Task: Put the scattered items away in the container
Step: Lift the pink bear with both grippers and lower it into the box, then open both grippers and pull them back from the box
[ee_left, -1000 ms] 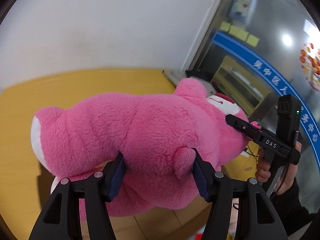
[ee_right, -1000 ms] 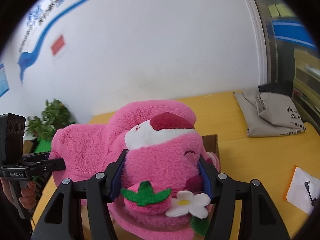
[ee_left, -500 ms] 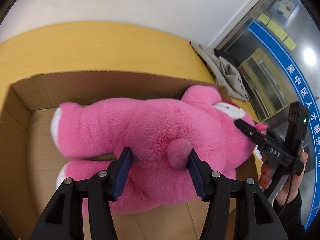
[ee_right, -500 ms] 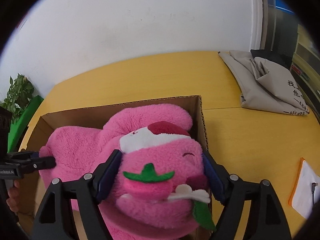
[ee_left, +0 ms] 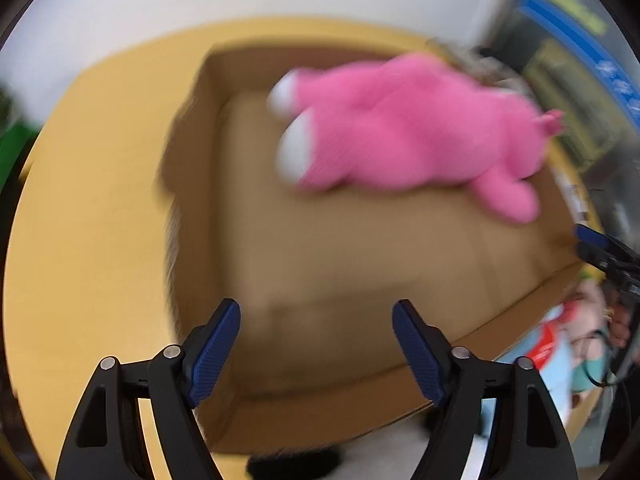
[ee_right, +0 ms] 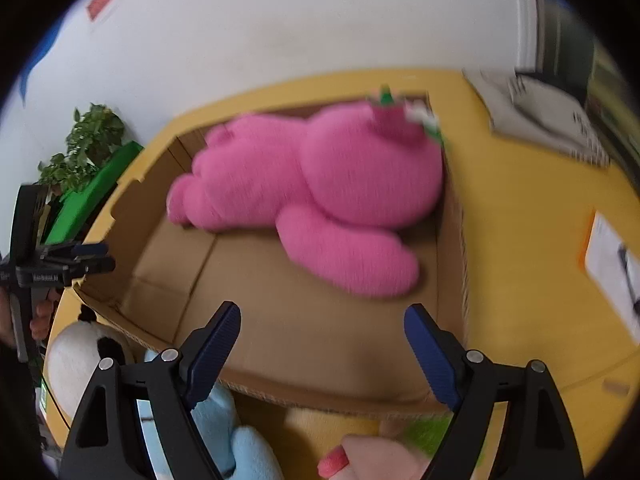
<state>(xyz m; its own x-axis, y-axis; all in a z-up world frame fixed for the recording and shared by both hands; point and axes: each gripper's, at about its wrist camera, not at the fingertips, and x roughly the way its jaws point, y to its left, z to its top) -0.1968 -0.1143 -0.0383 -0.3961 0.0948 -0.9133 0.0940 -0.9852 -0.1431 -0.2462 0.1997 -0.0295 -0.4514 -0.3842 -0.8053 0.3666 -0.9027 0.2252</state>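
A: Quick one. Where was the pink plush bear [ee_right: 320, 184]?

B: Inside the cardboard box [ee_right: 452, 264], lying flat along the far wall, nothing gripping it. Both views were motion-blurred, so fine detail was out.

A: Claws?

B: Left gripper [ee_left: 316, 354] had its jaws wide apart, empty, hanging over the box's near-left corner. Right gripper [ee_right: 322, 354] was also spread and empty, above the near rim. Neither touched anything.

A: Bear's axis?

B: Long axis ran side to side along the far wall. White-soled feet pointed toward the left gripper's side, and the head with the strawberry-and-flower trim [ee_right: 404, 118] was jammed into the far right corner. One arm stuck out toward the near side.

A: So what was left to tidy?

B: Outside the box, by its near rim: a light blue plush [ee_right: 224, 428], a white-and-black plush [ee_right: 80, 364], and something pale pink with green beside it at the bottom edge, too cropped to name. My guess is the blue one came next.

A: Which arm was nearer?

B: The right. The blue plush sat just under and beside its left finger [ee_right: 212, 348], below and toward the holder. Its long axis I couldn't tell, half hidden.

A: Background?

B: Yellow table [ee_right: 532, 216], folded grey bag [ee_right: 536, 116] far right.
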